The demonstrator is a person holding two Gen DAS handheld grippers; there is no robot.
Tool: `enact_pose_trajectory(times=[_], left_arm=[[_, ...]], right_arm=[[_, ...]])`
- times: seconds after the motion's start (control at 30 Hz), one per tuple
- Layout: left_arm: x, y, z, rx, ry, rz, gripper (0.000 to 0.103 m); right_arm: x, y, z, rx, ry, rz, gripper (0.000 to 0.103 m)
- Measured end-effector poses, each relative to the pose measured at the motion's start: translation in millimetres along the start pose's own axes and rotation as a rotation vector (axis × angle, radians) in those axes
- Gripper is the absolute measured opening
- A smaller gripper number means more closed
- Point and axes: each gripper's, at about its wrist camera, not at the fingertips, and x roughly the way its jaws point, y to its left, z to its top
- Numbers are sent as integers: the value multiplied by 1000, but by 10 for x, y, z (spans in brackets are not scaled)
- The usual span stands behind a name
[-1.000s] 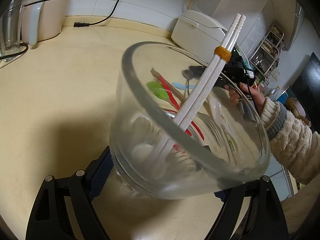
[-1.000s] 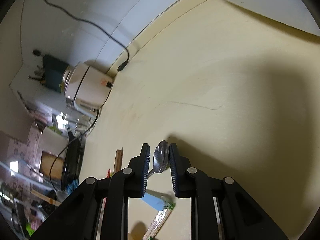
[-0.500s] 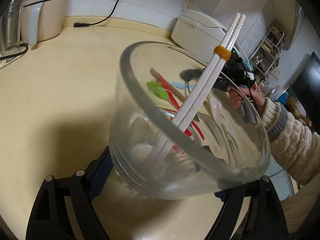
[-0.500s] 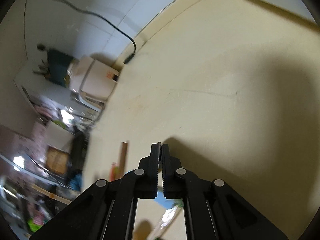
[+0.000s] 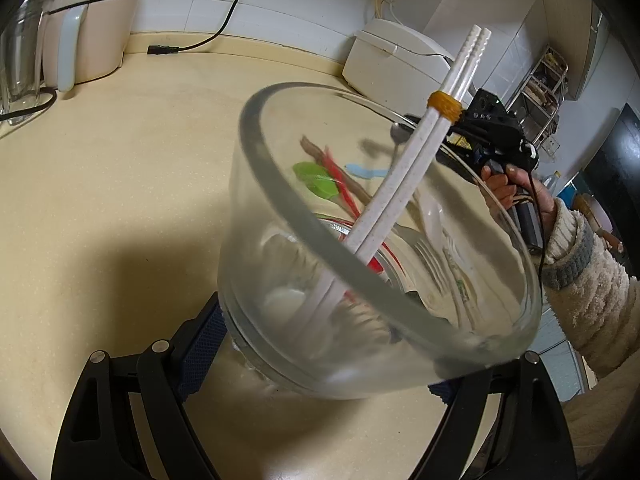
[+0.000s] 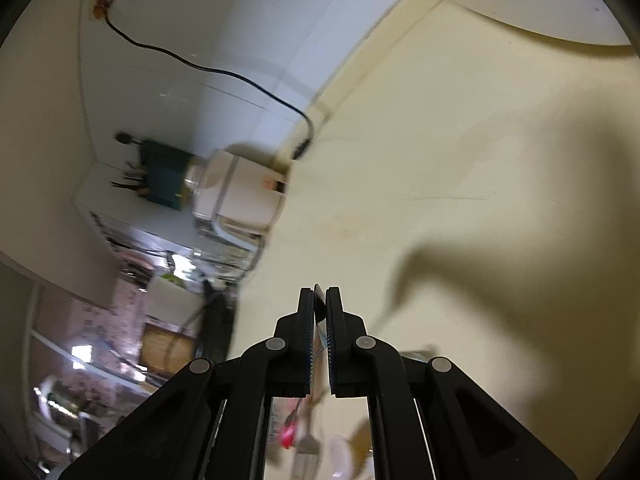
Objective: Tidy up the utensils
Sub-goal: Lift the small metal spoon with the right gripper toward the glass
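The right claw is clenched on a metal spoon, its thin edge pinched between the pads, just above the tabletop. To do this well, keep the grip firm and carry it level to the glass bowl, which the left claw grasps, tilted, white chopsticks inside. The right hand sits beyond the bowl's far rim, angled slightly downward.

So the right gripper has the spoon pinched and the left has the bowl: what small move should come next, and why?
Probably carry the spoon over the bowl's rim. The right gripper is shut on it, clear of the counter, while the left gripper holds the bowl tilted toward it, with chopsticks already inside. More utensils lie on the counter.
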Motion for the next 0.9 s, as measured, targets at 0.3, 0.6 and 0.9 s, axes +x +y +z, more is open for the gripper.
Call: enact_pose_trajectory(times=[0.3,0.6,0.9], left_arm=[[2,20,8,-8,-2,-10,88],[5,26,8,-9,-3,-11,87],[3,26,6,-10,-3,-13,87]], right_arm=[[-205,-138,-128,148,-51,174,6],[-516,459,-121,71,-84,285,6],[-705,945,-134,4,-84,340,6]])
